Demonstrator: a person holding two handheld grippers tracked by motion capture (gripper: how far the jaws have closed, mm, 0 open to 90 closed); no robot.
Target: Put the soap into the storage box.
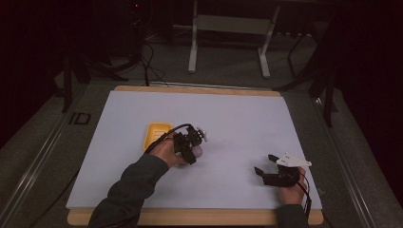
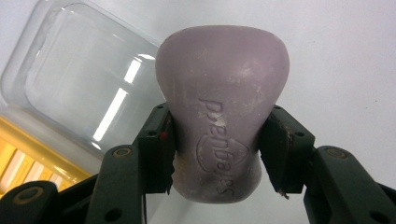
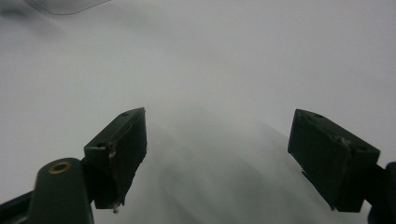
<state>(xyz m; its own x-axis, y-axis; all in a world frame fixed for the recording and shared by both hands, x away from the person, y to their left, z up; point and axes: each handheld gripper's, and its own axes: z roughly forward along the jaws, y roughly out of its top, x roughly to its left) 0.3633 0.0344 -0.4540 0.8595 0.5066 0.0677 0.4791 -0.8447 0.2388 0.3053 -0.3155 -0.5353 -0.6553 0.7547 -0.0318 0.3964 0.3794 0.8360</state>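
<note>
Yellow tray (image 1: 155,133) sat on the white sheet (image 1: 237,118), left of centre, just beside the left gripper (image 1: 192,142). Seen up close in the left gripper view as a yellow ribbed edge (image 2: 28,154) at lower left, with a clear plastic lid (image 2: 84,88) touching or overlapping it; couldn't tell which.

Left gripper (image 2: 217,149) held near table centre, jaws clamped on a mauve soap bar (image 2: 222,116) at its narrow waist, one pad on each side. Embossed lettering on the bar's face, not fully legible. In the high view the bar (image 1: 198,151) showed as a pale lump under the gripper, close above the sheet; contact with the sheet not discernible. Left sleeve (image 1: 130,185) dark green, entered from bottom.

Right gripper (image 1: 266,164) well apart, toward the right near corner of the sheet, grey plate (image 1: 292,161) on top. Jaws spread wide, nothing between them; right gripper view (image 3: 217,154) confirmed bare white sheet below. Corner of something clear (image 3: 65,4) at top left of that view.
</note>
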